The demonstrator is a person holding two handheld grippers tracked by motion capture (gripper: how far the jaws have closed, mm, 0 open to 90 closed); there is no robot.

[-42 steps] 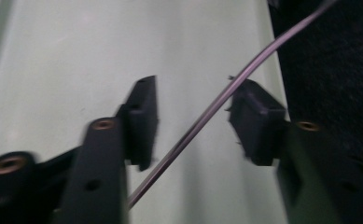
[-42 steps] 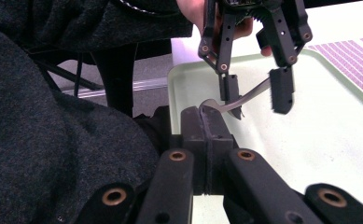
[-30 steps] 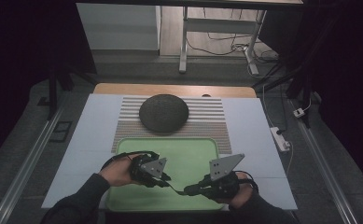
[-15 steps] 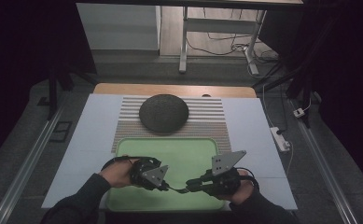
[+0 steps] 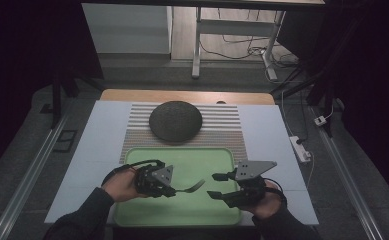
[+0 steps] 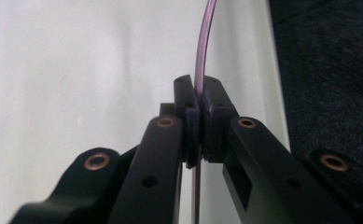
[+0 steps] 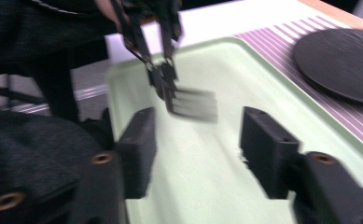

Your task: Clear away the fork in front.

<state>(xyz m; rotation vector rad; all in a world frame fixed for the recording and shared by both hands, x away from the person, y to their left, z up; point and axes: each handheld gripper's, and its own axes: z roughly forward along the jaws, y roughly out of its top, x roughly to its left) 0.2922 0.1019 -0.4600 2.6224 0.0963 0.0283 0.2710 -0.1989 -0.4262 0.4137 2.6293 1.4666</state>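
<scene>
The left gripper (image 5: pixel 169 190) has its jaws pinching a fork (image 5: pixel 191 187) by the handle, above the near half of the green tray (image 5: pixel 182 160), tines toward the right gripper (image 5: pixel 219 186). That gripper's jaws have just been opening and stand spread, nothing between them, apart from the tines. The tray, at the worktop's (image 5: pixel 99 135) near edge, is otherwise bare. Beyond its far rim, a dark round plate (image 5: pixel 175 120) lies on a striped mat (image 5: pixel 222 131).

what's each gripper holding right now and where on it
Left gripper clamps the fork by its handle, tines out over the green tray. Right gripper, jaws just opened, holds nothing.
</scene>
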